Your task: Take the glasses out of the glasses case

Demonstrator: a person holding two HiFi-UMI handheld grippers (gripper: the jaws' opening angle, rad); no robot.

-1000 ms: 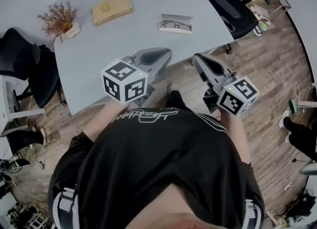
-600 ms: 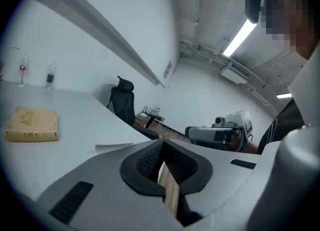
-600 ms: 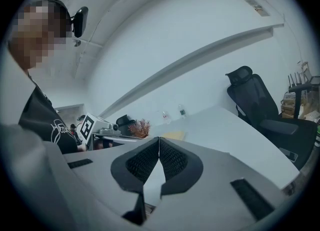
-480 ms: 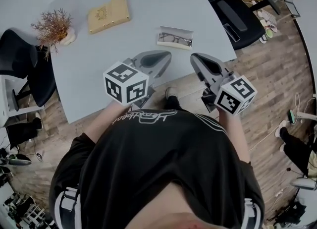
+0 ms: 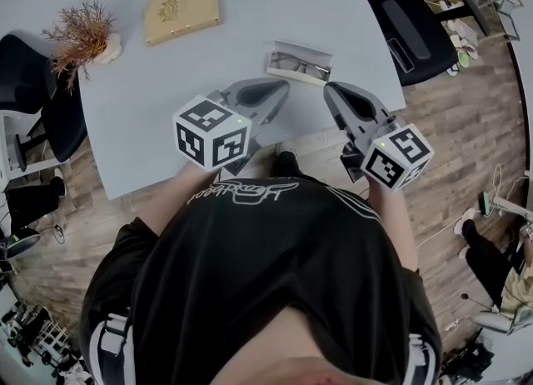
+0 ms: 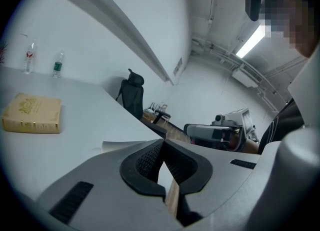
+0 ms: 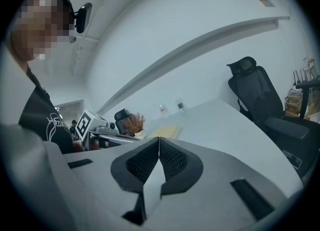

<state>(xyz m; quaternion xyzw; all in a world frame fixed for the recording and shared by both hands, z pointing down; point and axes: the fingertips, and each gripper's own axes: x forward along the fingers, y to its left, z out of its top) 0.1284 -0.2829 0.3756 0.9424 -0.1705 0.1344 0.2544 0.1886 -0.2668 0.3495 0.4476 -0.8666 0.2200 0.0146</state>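
Both tools are held low over the near edge of the grey tabletop [image 5: 158,108], and neither touches anything. On the left tool [image 5: 281,89] the two jaws are pressed together at the tips, with nothing between the dark ribbed pads. The right tool [image 5: 330,92] is the same: its jaws meet in one thin line and hold nothing. The glasses case [image 5: 299,62] lies open on the tabletop, just beyond the two tips and between them, apart from both. The glasses [image 5: 295,64] are inside the case, with the dark frame lying flat. Farther back on the tabletop there is a tan book [image 5: 181,12], and a dried plant [image 5: 82,32] stands near the left corner. In the left gripper view two small bottles [image 6: 30,57] stand upright at the far side of the tabletop. A black office chair [image 5: 408,25] stands on the wooden floor [image 5: 466,125], to the right of the tabletop.
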